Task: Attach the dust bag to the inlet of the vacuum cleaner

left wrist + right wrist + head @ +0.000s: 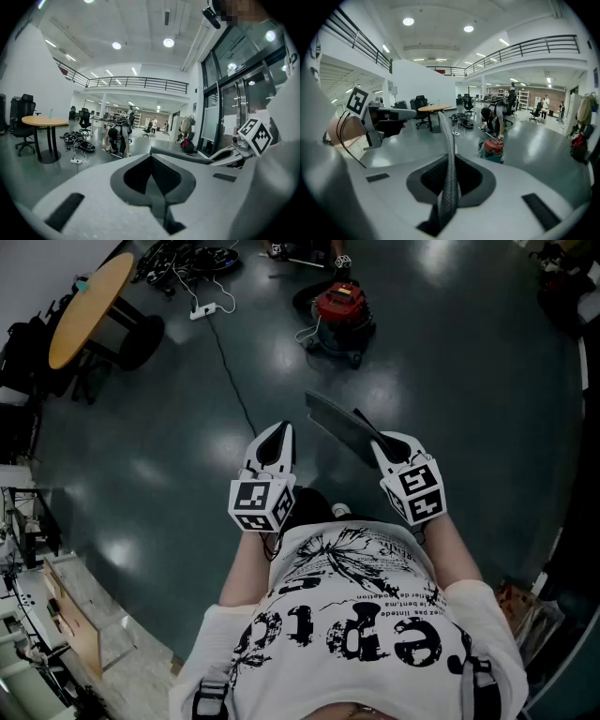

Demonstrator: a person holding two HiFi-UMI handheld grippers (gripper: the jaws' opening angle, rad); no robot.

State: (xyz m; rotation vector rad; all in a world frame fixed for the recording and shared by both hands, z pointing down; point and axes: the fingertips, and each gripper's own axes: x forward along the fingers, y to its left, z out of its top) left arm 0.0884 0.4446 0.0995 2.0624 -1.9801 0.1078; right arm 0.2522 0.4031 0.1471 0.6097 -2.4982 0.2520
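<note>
The red vacuum cleaner [342, 310] stands on the dark floor some way ahead; the right gripper view shows it too [493, 147]. My right gripper [380, 442] is shut on the dust bag [339, 426], a flat grey sheet that sticks out forward and to the left. In the right gripper view the bag [449, 154] runs edge-on between the jaws of that gripper [449, 161]. My left gripper [278, 432] is held level beside it, shut with nothing in it [151, 157]. From the left gripper view the bag [187, 157] and the right gripper [236, 150] lie to the right.
A person [492, 117] crouches just beyond the vacuum. A round wooden table [89, 306] stands at the far left, with a heap of cables and a power strip [202, 310] near it. A black cord [230, 371] crosses the floor. A workbench [56, 606] sits at my left.
</note>
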